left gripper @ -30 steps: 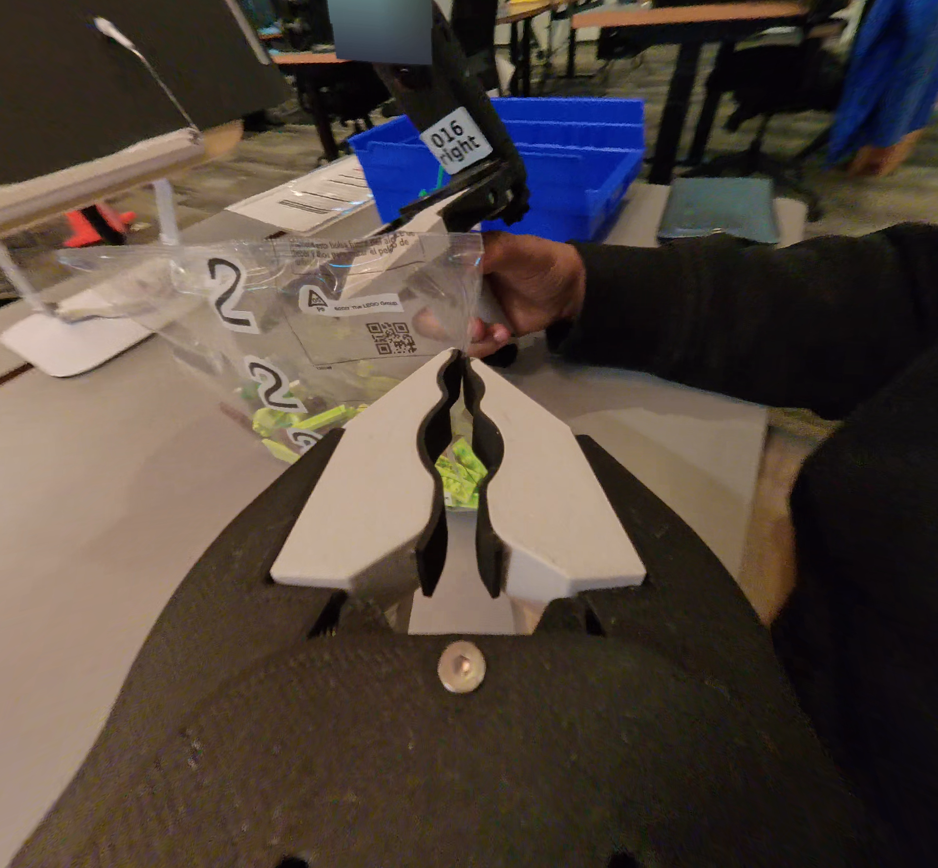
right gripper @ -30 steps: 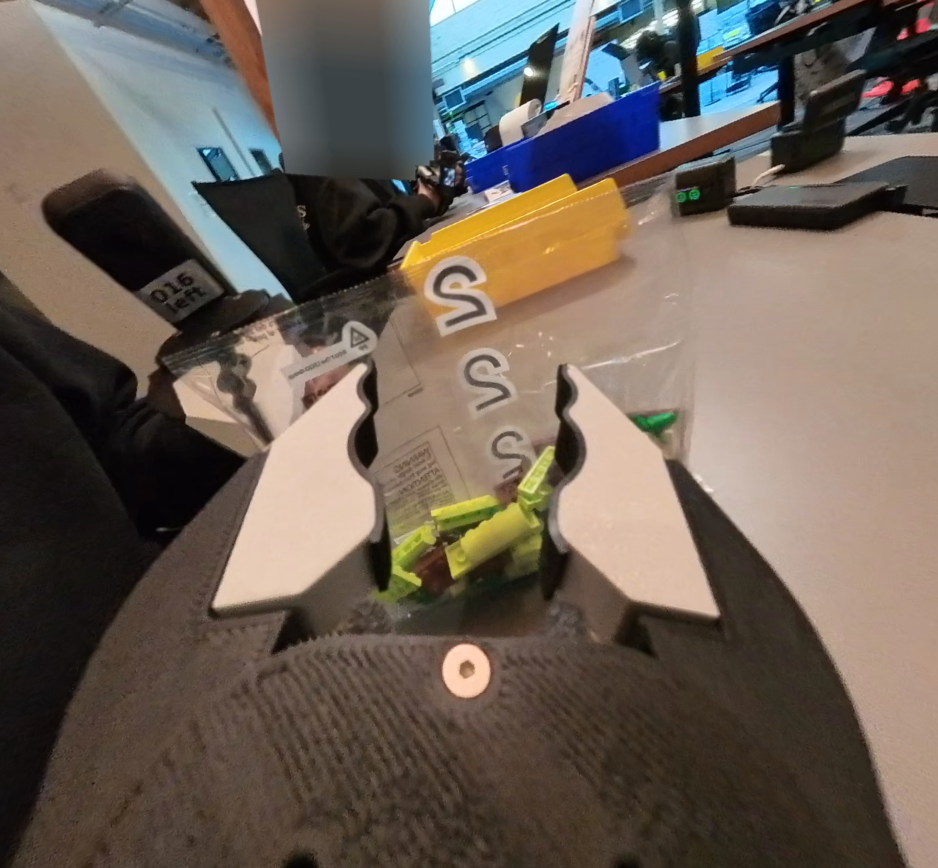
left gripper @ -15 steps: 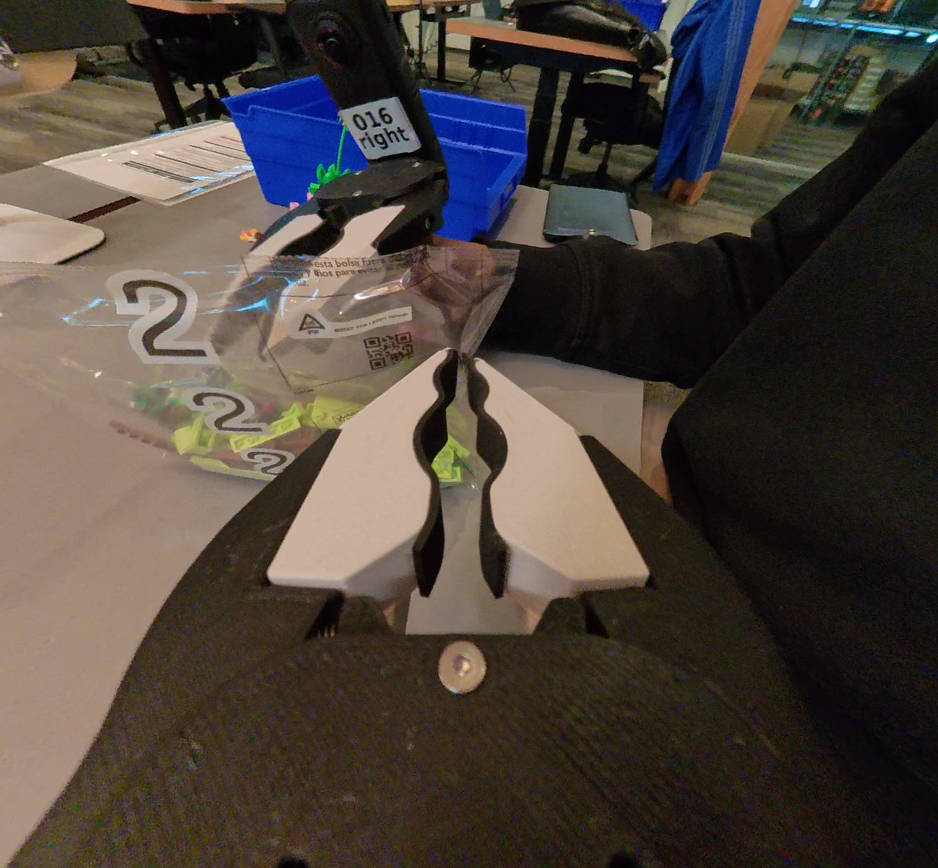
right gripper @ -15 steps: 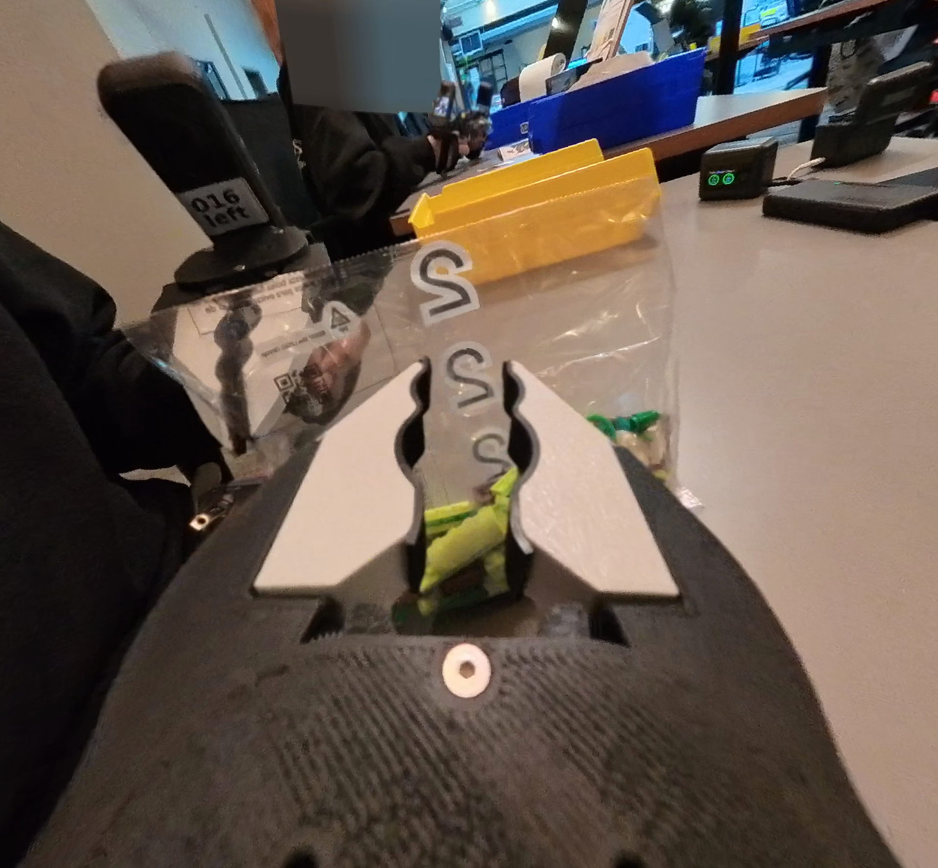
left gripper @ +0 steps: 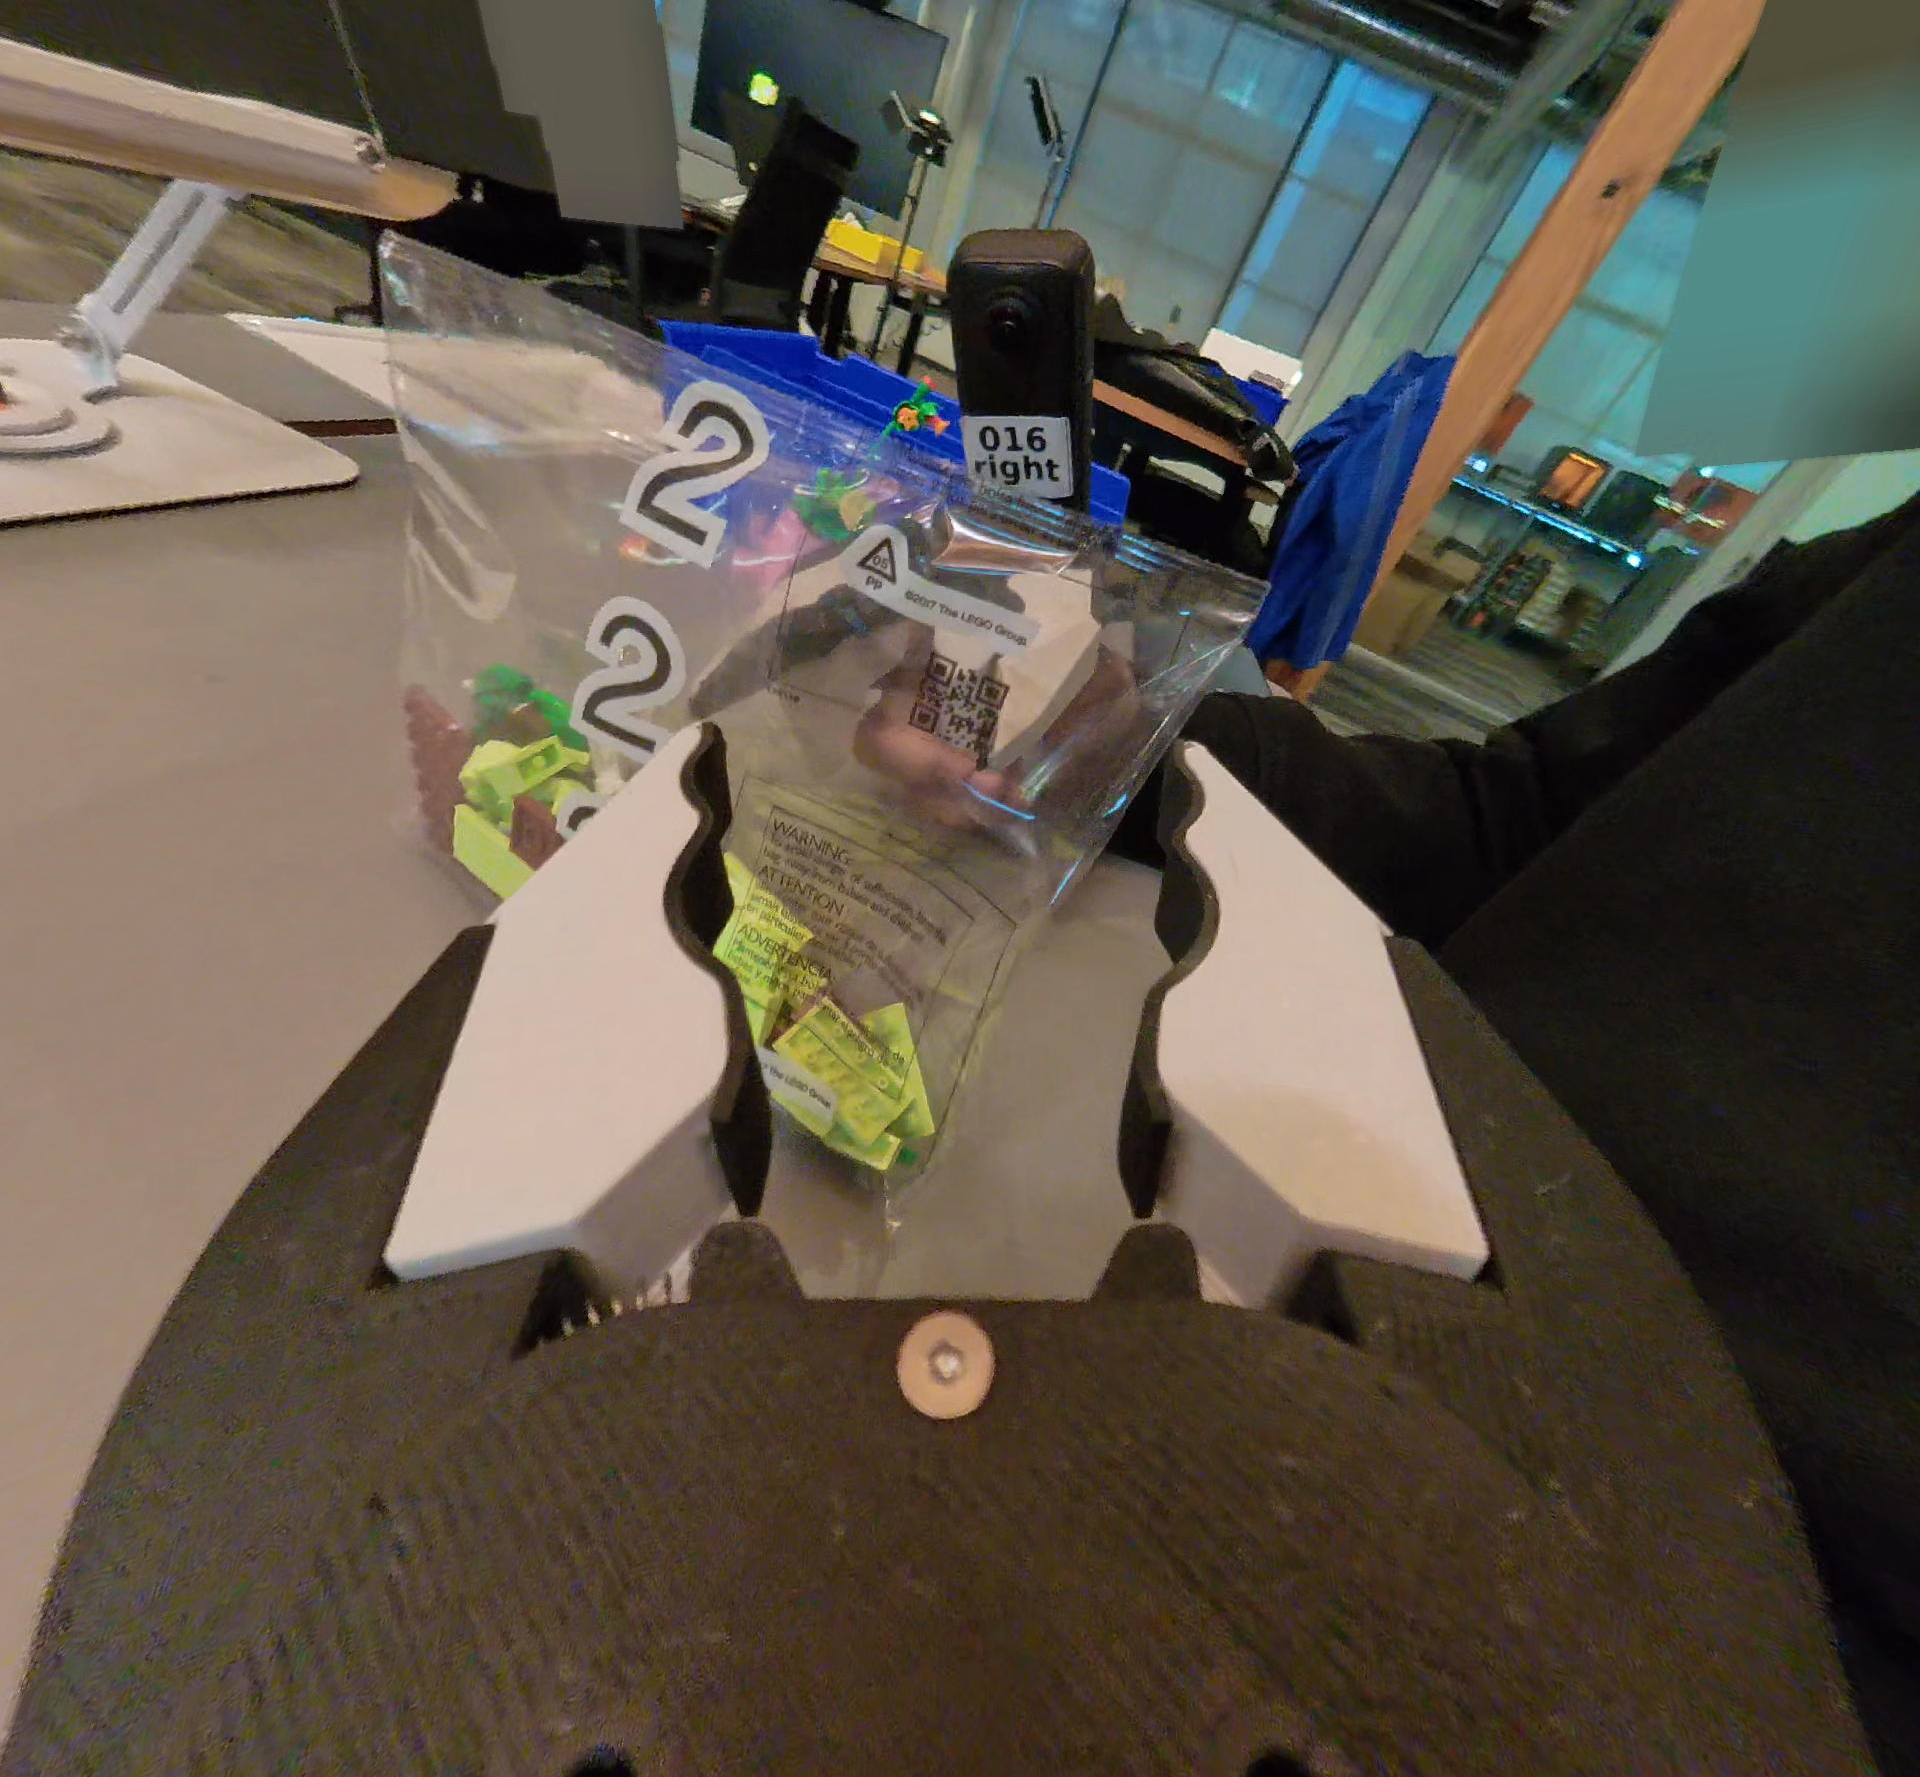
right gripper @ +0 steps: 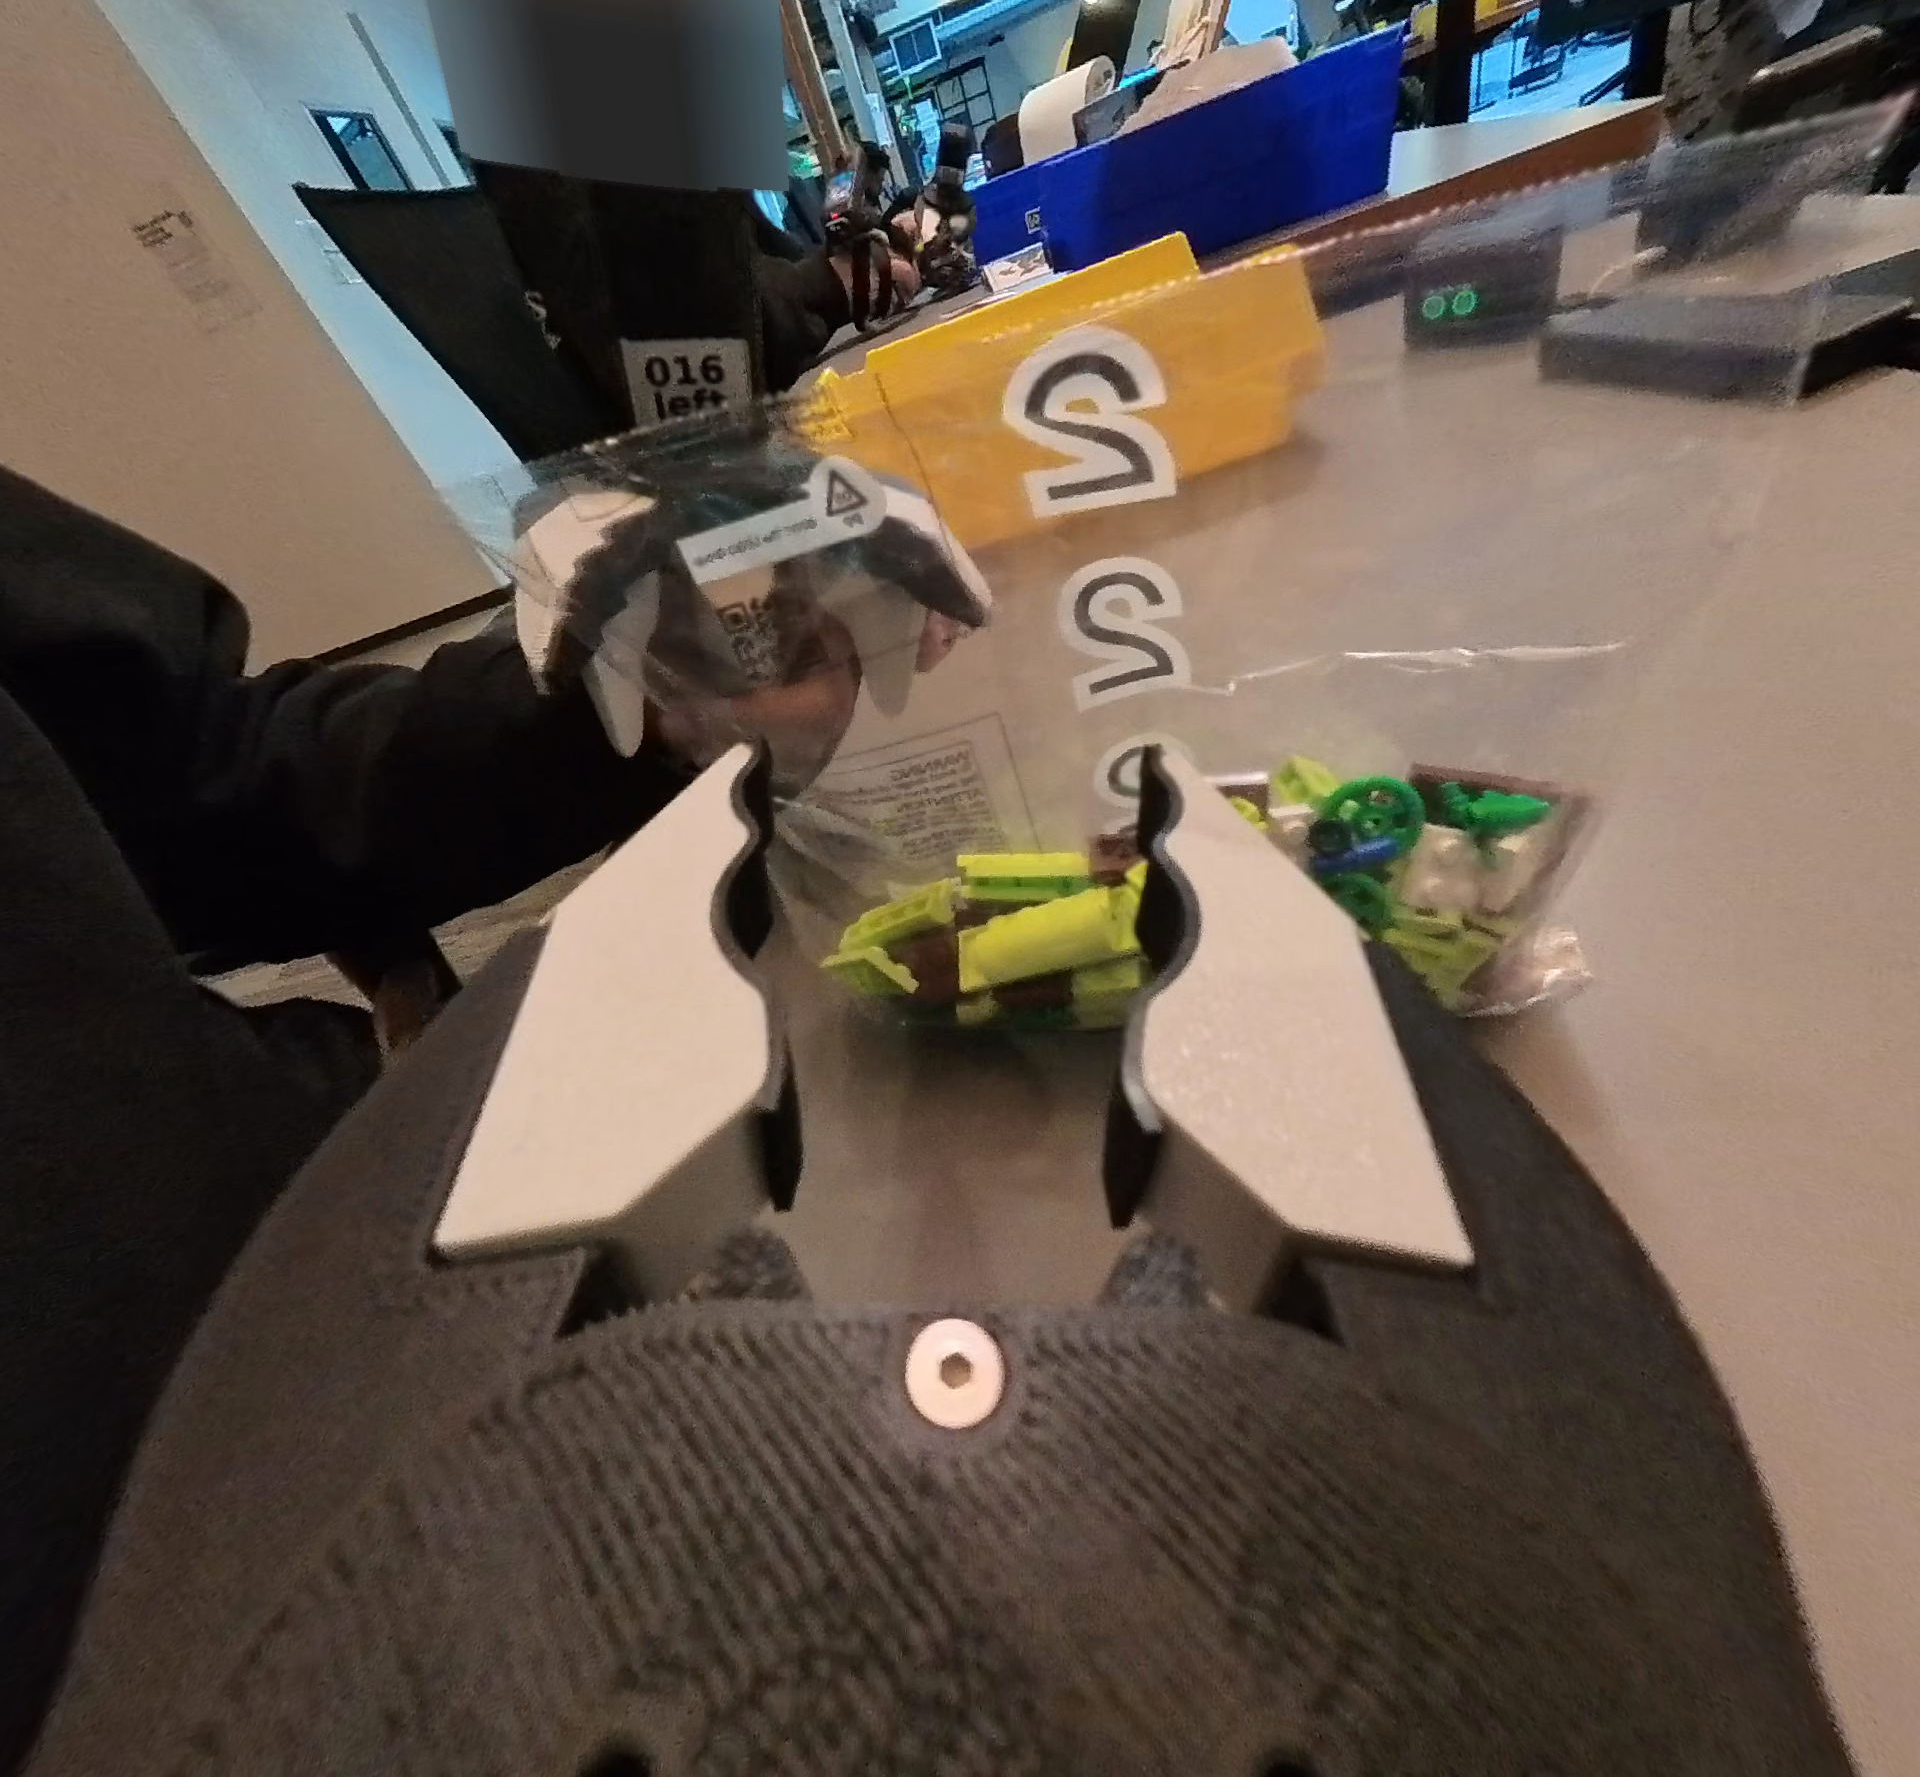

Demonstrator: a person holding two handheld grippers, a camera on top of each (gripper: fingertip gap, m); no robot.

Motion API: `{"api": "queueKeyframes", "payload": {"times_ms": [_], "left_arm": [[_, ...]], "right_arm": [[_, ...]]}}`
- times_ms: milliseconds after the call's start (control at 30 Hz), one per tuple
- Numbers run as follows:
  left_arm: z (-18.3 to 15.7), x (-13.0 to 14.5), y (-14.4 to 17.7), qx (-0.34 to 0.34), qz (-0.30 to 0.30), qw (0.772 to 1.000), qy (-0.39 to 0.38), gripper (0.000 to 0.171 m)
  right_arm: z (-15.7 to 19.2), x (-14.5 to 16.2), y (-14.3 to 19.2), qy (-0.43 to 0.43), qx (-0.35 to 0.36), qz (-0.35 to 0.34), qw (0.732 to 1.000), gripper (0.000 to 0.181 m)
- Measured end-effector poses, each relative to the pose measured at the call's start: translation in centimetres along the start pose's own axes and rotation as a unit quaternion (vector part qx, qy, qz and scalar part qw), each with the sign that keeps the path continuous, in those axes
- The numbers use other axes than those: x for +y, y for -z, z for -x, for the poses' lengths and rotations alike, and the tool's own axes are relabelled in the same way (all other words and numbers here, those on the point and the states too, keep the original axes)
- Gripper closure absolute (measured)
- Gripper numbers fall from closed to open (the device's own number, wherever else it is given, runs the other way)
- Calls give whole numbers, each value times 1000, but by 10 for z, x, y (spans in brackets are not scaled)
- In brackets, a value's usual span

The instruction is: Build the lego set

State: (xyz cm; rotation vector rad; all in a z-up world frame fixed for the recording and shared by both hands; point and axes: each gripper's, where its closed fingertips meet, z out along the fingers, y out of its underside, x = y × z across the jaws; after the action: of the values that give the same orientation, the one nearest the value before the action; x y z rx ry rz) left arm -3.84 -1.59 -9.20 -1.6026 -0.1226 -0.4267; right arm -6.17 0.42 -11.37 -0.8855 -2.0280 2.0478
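A clear plastic bag (left gripper: 561, 480) printed with numbers stands on the grey table (left gripper: 208, 740). It holds lime green, brown and dark green Lego bricks (left gripper: 842, 1073). My left gripper (left gripper: 945, 751) is open, its fingers wide on either side of the bag's lower corner. The right gripper's camera post (left gripper: 1023, 345) rises behind the bag. In the right wrist view my right gripper (right gripper: 951, 766) is open, with the bag (right gripper: 1351, 584) and its bricks (right gripper: 1018, 938) just beyond the fingertips. The left gripper's fingers (right gripper: 613, 678) show through the bag's top.
A blue bin (left gripper: 748, 351) and a white stand base (left gripper: 156, 460) sit behind the bag. A yellow bin (right gripper: 1226, 314), a black box with green lights (right gripper: 1486, 304) and a flat dark device (right gripper: 1714, 345) lie farther off. A black sleeve (right gripper: 260, 771) crosses the left.
My left gripper was shut on the bag's edge and is now open. My right gripper narrowed half a second ago and has widened again. The bag now stands more upright.
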Motion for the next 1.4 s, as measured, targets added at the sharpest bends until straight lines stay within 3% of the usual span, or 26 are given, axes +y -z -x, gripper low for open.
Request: {"api": "queueKeyframes", "payload": {"times_ms": [167, 267, 333, 433, 500, 667, 767, 900, 967, 1067, 1167, 1267, 1333, 1400], "left_arm": [[4, -12, -2, 46, 28, 999, -1, 88], [4, -20, 1, 103, 31, 993, 41, 92], [-7, -6, -5, 145, 86, 984, 52, 98], [-18, 18, -19, 145, 142, 979, 14, 102], [-20, 14, -21, 153, 126, 980, 17, 104], [-3, -22, 1, 171, 9, 982, 76, 108], [29, -22, 1, 100, -11, 991, 84, 97], [52, -16, -19, 26, 16, 999, 36, 69], [48, -15, -33, 38, 25, 999, 30, 59], [36, -11, -52, 85, 36, 995, 41, 57], [27, -8, -63, 122, 28, 989, 74, 59], [19, -1, -67, 142, 30, 985, 95, 73], [21, 2, -66, 138, 28, 986, 95, 97], [20, 5, -64, 139, 32, 986, 89, 109]], "right_arm": [[-10, -12, 8, 3, 27, -33, 999, 106], [-13, -18, 11, 7, 41, -51, 998, 103], [-15, -20, 11, 15, 50, -55, 997, 101], [-15, -18, 11, 25, 53, -49, 997, 98], [-15, -18, 12, 31, 52, -49, 997, 97], [-9, -22, 13, 29, 32, -62, 997, 89], [-9, -19, 11, 32, 34, -55, 997, 88], [-10, -22, 12, 35, 40, -64, 996, 87], [-14, -25, 14, 30, 46, -75, 996, 87], [-16, -26, 18, 12, 37, -81, 996, 88], [-12, -25, 18, -13, 14, -80, 997, 93], [-7, -21, 16, -9, 2, -68, 998, 113], [-10, -18, 16, 16, 19, -55, 998, 140], [-9, -16, 15, 25, 21, -49, 998, 149]]}}
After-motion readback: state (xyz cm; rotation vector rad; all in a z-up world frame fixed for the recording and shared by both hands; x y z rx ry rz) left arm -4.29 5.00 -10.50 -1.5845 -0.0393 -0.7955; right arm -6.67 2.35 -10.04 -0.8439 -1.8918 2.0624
